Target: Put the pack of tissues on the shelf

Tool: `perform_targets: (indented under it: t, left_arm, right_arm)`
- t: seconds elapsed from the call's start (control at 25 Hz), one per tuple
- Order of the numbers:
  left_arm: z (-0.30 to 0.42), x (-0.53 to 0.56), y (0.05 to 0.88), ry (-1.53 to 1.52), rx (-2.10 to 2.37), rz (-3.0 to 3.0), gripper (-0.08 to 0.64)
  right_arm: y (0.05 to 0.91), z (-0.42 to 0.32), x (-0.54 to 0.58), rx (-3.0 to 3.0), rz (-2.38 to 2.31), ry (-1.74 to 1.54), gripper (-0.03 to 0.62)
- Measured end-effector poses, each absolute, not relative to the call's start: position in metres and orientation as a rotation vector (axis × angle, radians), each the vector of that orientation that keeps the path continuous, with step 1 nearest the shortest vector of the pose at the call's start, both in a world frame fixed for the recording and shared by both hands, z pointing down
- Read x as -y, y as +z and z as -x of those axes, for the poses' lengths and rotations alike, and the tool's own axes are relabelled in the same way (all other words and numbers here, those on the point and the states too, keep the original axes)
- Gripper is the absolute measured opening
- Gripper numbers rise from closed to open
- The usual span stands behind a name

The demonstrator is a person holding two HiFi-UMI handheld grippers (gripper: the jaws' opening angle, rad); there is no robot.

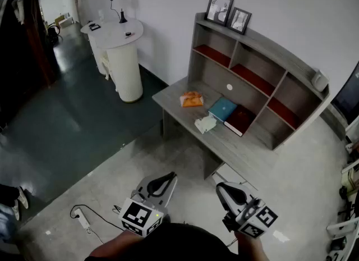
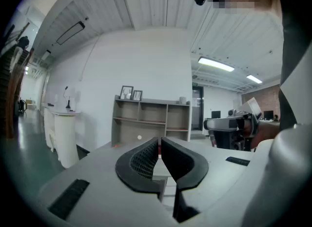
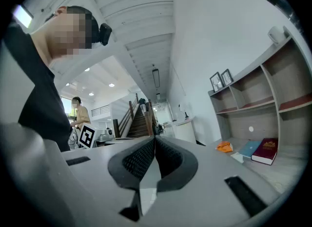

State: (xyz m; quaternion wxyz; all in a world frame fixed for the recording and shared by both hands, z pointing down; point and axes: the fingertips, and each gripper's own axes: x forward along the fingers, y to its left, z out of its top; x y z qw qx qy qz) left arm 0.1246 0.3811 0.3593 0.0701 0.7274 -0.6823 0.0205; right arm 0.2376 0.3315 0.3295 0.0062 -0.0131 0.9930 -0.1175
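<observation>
Looking steeply down, the head view sets the pale, soft white pack of tissues (image 1: 206,123) on the grey wooden worktop (image 1: 170,99). It is judged to be the task's thing, rather than the crumpled orange packet (image 1: 192,99) lying farther off. The pack is well ahead of both sets of fingers and roughly between their lines. Neither the left gripper (image 1: 168,177) nor the right gripper (image 1: 221,188) is plainly nearer. The pack lies just short of a teal book (image 1: 222,109) and a dark red book (image 1: 240,119), below the grey shelf unit with red-lined compartments (image 1: 269,49). Its long axis is too small to read.

The left gripper view shows that gripper's fingers together on nothing and aimed at the shelf unit. The gripper's own body hides the worktop and the pack.

The right gripper view shows its fingers pressed together, also empty. Only this view places the pack low and far to the right of them, beside the books. Judging by that, a swing rightward comes before any reach.
</observation>
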Motion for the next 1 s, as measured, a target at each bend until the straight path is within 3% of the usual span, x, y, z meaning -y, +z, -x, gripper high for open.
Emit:
perform_targets:
  t: [1.0]
  left_arm:
    - [-0.051,-0.399,0.36,0.036,2.045,-2.255,0.014]
  right_arm:
    - [0.332,-0.159,-0.351,-3.13,0.102,-0.154,0.021]
